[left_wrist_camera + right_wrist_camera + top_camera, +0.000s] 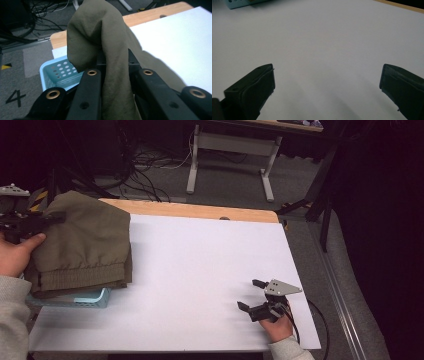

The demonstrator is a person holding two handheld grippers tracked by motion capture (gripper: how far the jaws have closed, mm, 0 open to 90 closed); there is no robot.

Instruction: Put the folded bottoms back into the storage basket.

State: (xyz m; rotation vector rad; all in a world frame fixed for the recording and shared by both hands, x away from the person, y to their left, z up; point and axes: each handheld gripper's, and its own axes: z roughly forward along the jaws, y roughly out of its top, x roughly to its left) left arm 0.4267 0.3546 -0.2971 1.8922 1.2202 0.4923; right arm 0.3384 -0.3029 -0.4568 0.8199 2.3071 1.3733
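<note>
Left gripper (47, 218) at far left edge of the surface (200, 270), jaws pinched tight on a fold of the olive-green trousers (85, 240). In the left gripper view the cloth (112, 62) rises bunched between the two black jaws and drapes over them. Rest of the garment lies heaped over a light blue perforated basket (90, 298), elastic waistband toward the person, edge spilling onto the white sheet. Right gripper (252, 295) rests well apart at lower right, jaws wide, nothing between them.
</note>
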